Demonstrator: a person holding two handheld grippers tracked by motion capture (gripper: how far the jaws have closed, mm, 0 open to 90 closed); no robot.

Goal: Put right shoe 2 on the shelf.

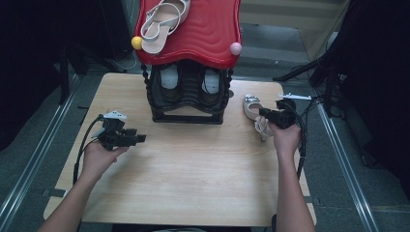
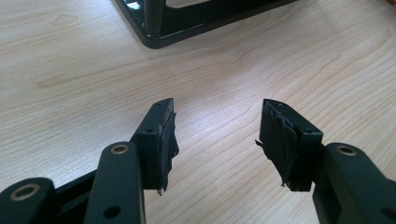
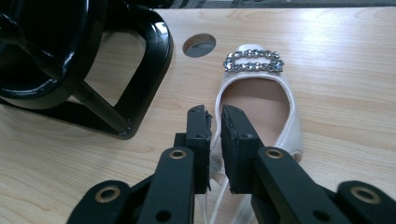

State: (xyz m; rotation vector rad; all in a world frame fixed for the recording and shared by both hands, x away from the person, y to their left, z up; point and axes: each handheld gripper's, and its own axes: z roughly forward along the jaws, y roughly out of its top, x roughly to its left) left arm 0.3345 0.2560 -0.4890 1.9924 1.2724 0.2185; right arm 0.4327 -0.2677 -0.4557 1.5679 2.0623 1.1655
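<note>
Right gripper (image 3: 214, 116) jaws narrowly parted astride white shoe (image 3: 261, 100) side wall, not visibly pressing. Shoe on table right of rack (image 1: 188, 92), buckle toe pointing away. Left gripper (image 2: 217, 135) wide apart, empty, far off.

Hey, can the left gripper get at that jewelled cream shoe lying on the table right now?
Probably not directly: the left gripper is across the table, with the black shoe rack partly between; the cream shoe sits under the right gripper.

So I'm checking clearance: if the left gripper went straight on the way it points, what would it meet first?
Probably the bare table; the left gripper tilts down toward it, with the black rack base farther on.
</note>
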